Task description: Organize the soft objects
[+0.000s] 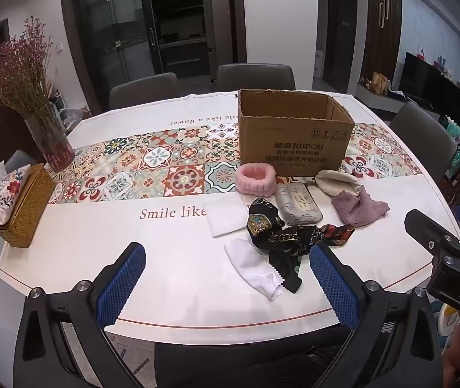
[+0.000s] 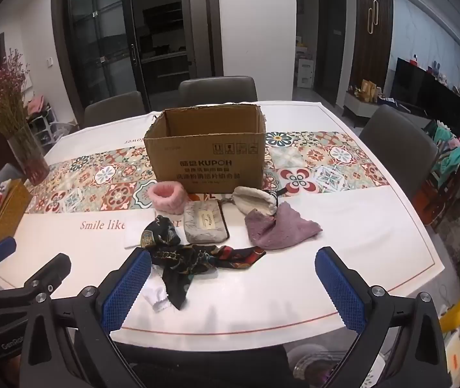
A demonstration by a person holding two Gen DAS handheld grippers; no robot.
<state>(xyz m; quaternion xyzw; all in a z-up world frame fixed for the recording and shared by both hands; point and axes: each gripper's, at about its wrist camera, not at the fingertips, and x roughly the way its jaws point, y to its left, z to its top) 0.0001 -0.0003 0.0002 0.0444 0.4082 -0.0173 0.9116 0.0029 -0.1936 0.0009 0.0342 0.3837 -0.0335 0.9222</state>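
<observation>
Both grippers, left (image 1: 226,278) and right (image 2: 233,283), I hold wide apart above a crumpled black patterned scarf (image 2: 194,255), perhaps silk.

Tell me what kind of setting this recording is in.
Most likely a home dining area: a dining table with a tiled-pattern runner, upholstered chairs around it, and a vase of dried flowers; a TV stands beyond.

1 box (image 2: 205,158), 7 soft items, 2 tools.
</observation>
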